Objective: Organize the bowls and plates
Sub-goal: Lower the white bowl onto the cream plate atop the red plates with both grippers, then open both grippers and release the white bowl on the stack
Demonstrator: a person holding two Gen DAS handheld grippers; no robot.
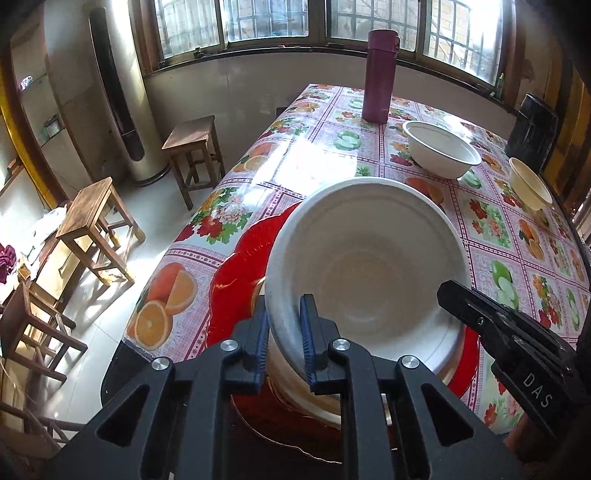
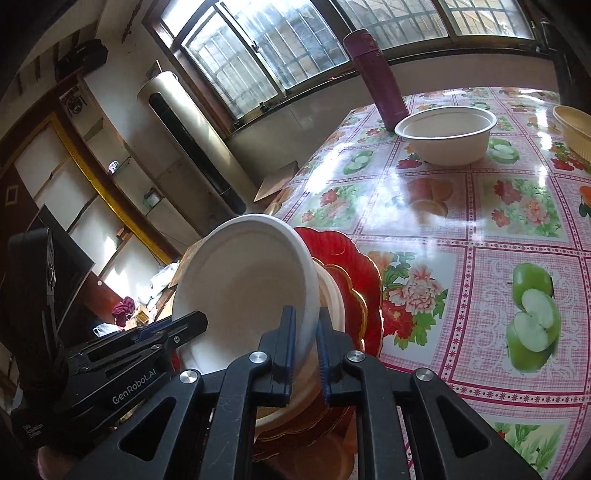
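We see a large white round paper bowl (image 1: 364,266) held tilted above a red scalloped plastic plate with a gold edge (image 1: 240,258), near the front corner of a table covered in a glossy fruit-and-flower patterned oilcloth (image 1: 288,155). Both of our grippers have hold of it. The left gripper (image 1: 284,332) has its two blue-padded fingers (image 1: 307,328) drawn close together with the bowl's near rim pinched between them. The right gripper (image 2: 306,345) grips the same bowl (image 2: 243,295) at the opposite side of its rim, its pads likewise pressed on the wall, one inside and one outside.

Beneath the tilted bowl sits at least one more white bowl, resting on the red plate (image 2: 354,266); how many are stacked there we cannot tell, since the held bowl and the grippers cover most of it.

Farther along the table a second white paper bowl (image 1: 441,149) stands upright, just beside a tall purple cylindrical flask (image 1: 380,77). A smaller cream-coloured bowl (image 1: 530,184) sits near the table's right edge, well apart from the stack.

Off the table, to the left, stand several brown wooden stools (image 1: 194,149) and a tall silver cylindrical appliance (image 1: 125,92) against the wall under the barred windows (image 1: 266,18).
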